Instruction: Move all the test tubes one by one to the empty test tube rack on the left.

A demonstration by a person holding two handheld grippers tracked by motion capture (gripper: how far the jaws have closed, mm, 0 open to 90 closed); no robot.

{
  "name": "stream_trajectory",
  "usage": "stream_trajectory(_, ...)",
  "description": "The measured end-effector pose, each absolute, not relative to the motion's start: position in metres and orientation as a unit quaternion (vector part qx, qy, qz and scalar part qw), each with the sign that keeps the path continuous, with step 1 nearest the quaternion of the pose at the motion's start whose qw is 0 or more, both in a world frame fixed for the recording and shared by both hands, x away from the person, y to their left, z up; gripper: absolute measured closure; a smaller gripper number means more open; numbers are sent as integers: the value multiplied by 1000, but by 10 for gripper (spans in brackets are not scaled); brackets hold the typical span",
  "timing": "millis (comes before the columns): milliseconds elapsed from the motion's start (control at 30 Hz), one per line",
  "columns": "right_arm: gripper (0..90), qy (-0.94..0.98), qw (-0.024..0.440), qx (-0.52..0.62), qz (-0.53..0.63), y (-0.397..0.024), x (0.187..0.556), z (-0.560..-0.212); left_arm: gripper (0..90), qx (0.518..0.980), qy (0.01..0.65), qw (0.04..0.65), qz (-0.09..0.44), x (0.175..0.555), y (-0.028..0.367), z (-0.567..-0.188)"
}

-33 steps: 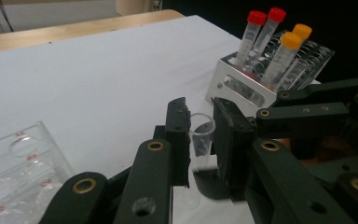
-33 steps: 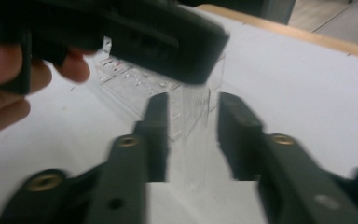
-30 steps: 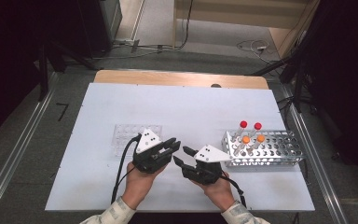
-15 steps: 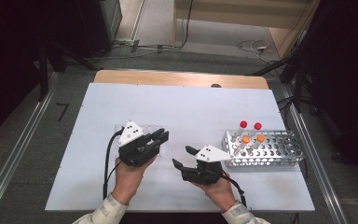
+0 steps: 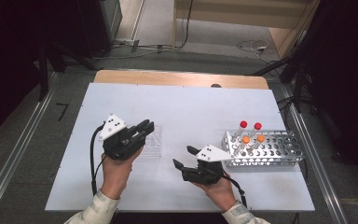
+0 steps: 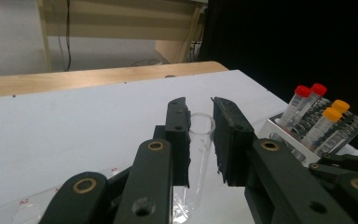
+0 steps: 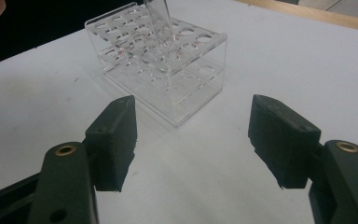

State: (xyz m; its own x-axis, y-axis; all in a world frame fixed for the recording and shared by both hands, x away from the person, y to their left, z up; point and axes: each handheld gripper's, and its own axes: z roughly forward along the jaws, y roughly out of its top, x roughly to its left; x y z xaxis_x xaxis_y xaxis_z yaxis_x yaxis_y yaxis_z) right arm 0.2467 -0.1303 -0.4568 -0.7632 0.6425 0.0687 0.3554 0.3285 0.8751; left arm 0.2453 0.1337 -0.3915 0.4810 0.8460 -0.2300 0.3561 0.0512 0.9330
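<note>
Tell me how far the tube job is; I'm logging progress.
Done: cap is off the clear tube, clamped in the left gripper. In hand: it hangs above the clear rack. The right gripper, just opened, holds nothing. Left: seating it; four capped tubes wait in the metal rack.

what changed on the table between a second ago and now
The left gripper, shut on a clear uncapped tube, has swung away from the right gripper to the left, over the clear rack. The right gripper's jaws have just been opening, with nothing between them. The right hand kept its place, and the metal rack with its red and orange capped tubes stayed as it was.
</note>
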Motion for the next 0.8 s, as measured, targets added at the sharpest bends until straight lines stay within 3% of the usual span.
stream_trajectory(800,304,799,150,314,490,-133,246,-456,770,686,457,501,264,253,119,-413)
